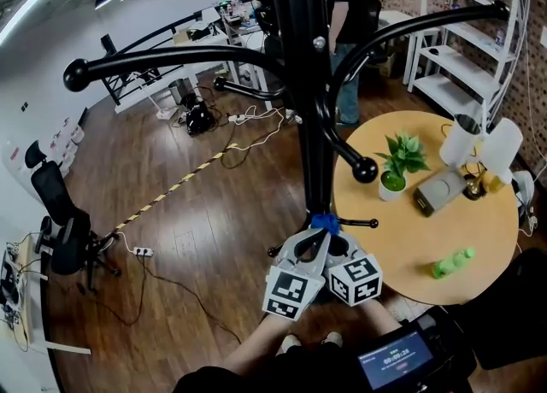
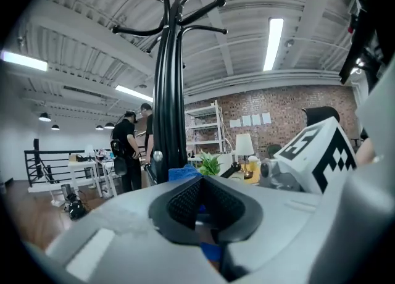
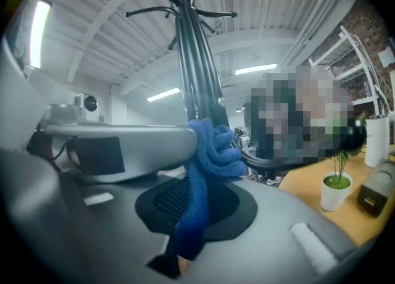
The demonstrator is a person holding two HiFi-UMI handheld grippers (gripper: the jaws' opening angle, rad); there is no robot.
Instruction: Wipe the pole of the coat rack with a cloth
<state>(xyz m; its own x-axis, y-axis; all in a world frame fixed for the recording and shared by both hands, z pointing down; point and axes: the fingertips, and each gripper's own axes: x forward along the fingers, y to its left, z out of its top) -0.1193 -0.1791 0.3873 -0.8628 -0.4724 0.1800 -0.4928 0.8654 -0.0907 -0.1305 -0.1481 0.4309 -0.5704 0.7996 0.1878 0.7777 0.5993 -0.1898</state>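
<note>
The black coat rack pole (image 1: 303, 84) rises in the middle of the head view, with curved arms branching off it. A blue cloth (image 1: 325, 222) sits bunched against the pole low down. Both grippers meet at it: the left gripper (image 1: 314, 236) and the right gripper (image 1: 335, 233) lie side by side. In the right gripper view the blue cloth (image 3: 207, 153) hangs pinched between the shut right gripper (image 3: 191, 205), before the pole (image 3: 196, 79). The left gripper (image 2: 200, 205) is shut too, blue cloth (image 2: 184, 173) showing between and above its pads, the pole (image 2: 168, 91) just beyond.
A round wooden table (image 1: 479, 246) stands right of the rack with a potted plant (image 1: 397, 165), a green bottle (image 1: 451, 263) and a white lamp (image 1: 466, 139). A rack arm's knob (image 1: 365, 169) juts over the table. A person (image 1: 346, 7), white shelves (image 1: 479, 32), an office chair (image 1: 60, 212) and floor cables lie around.
</note>
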